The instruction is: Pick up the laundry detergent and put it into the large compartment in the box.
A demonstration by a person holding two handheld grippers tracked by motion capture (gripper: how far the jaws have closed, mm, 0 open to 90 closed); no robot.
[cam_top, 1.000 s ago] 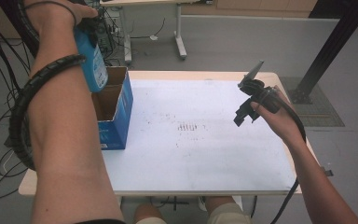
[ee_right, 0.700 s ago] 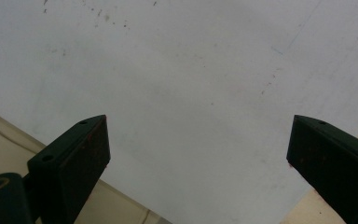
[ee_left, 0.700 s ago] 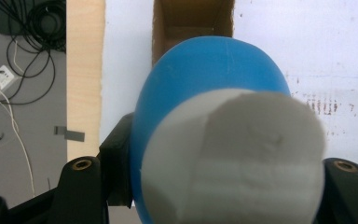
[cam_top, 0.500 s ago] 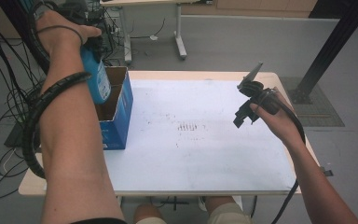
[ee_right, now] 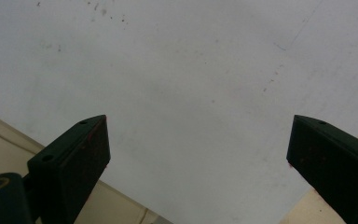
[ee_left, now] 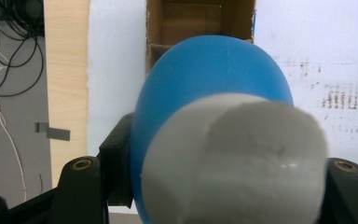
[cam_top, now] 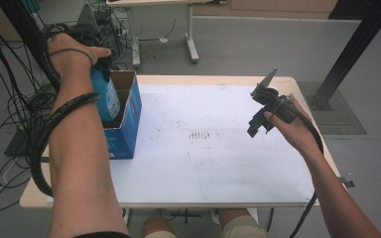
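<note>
A blue bottle [cam_top: 107, 96] with a white cap [ee_left: 242, 158] hangs cap-up over the open blue cardboard box [cam_top: 128, 126] at the table's left edge. My left gripper [cam_top: 96, 62] is shut on the bottle near its top, its lower end level with the box's opening. In the left gripper view the blue bottle [ee_left: 205, 79] and its cap fill the space between the jaws, with the box's brown inside [ee_left: 186, 21] beyond. My right gripper [cam_top: 258, 124] hovers open above the table's right side, and in the right gripper view [ee_right: 198, 154] nothing lies between its jaws.
The white table top [cam_top: 203, 168] carries small dark marks [cam_top: 201, 135] near its middle. Cables [cam_top: 10, 109] trail on the floor at the left. Another table's legs [cam_top: 191, 34] stand behind, and a black post [cam_top: 349, 54] rises at the far right.
My left gripper has carried the blue bottle forward and down toward the box's opening. The right gripper has stayed where it was.
</note>
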